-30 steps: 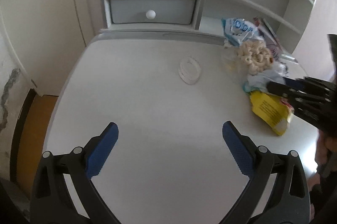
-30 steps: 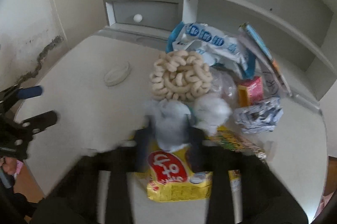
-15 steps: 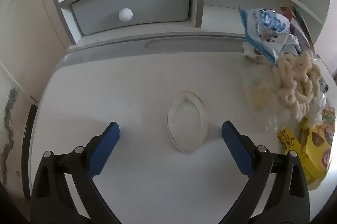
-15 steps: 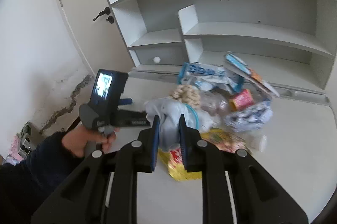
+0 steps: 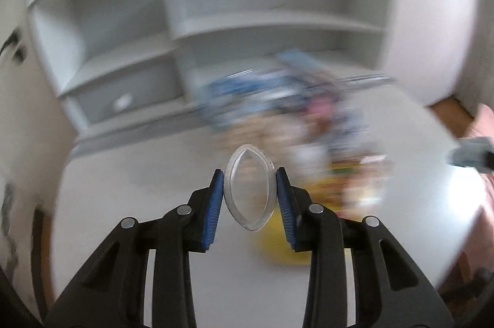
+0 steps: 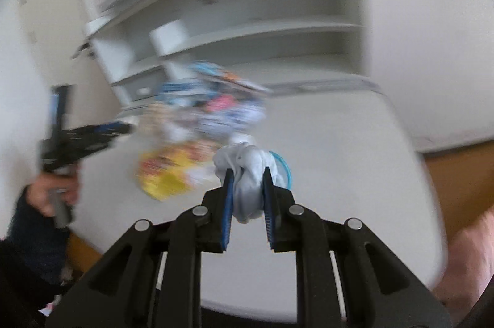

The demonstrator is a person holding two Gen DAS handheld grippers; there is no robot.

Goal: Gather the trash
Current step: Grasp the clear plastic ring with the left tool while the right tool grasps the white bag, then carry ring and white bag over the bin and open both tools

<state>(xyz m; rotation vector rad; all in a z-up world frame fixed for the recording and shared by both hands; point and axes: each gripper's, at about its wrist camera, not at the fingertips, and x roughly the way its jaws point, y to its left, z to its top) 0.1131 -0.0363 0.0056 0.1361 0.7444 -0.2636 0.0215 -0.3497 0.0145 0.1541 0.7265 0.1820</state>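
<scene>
In the left wrist view my left gripper (image 5: 249,189) is shut on a clear plastic lid (image 5: 249,188), squeezed into an oval and held above the white desk (image 5: 123,204). In the right wrist view my right gripper (image 6: 247,189) is shut on a crumpled white wad of tissue with a blue band (image 6: 251,173), also lifted off the desk. A blurred pile of snack wrappers (image 6: 203,118) lies behind it, with a yellow packet (image 6: 166,173) in front. The left gripper (image 6: 89,136) shows at the left, in a hand.
White shelves with a drawer (image 5: 123,87) stand at the back of the desk. The wrapper pile (image 5: 293,124) sits mid-desk in the left view. Orange-brown floor (image 6: 457,173) shows beyond the desk's right edge. Both views are motion-blurred.
My left gripper closed on the plastic lid and lifted it off the desk. My right gripper kept hold of the tissue wad and swung to the right, away from the pile.
</scene>
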